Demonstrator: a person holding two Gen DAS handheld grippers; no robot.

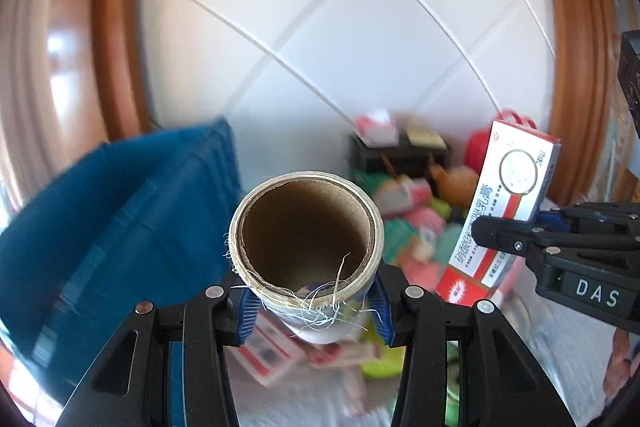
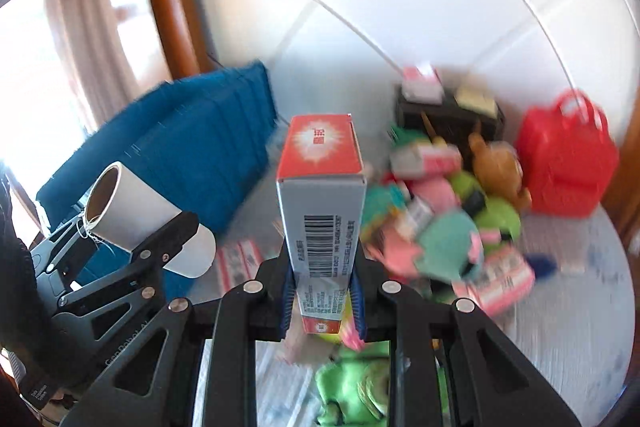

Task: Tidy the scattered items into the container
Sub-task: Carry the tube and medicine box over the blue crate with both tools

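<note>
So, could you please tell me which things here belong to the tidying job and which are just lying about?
Job:
- white film roll on cardboard core, in left gripper
- red-and-white ointment carton, in right gripper
- scattered plush toys

Lying about:
- blue cloth
- red plastic case

Each view is being taken from behind its own jaws, angled slightly down, close up. Both are being faced toward the blue container (image 1: pixel 120 211), the toy pile (image 2: pixel 448 211) and the white wall (image 1: pixel 360 27).
</note>
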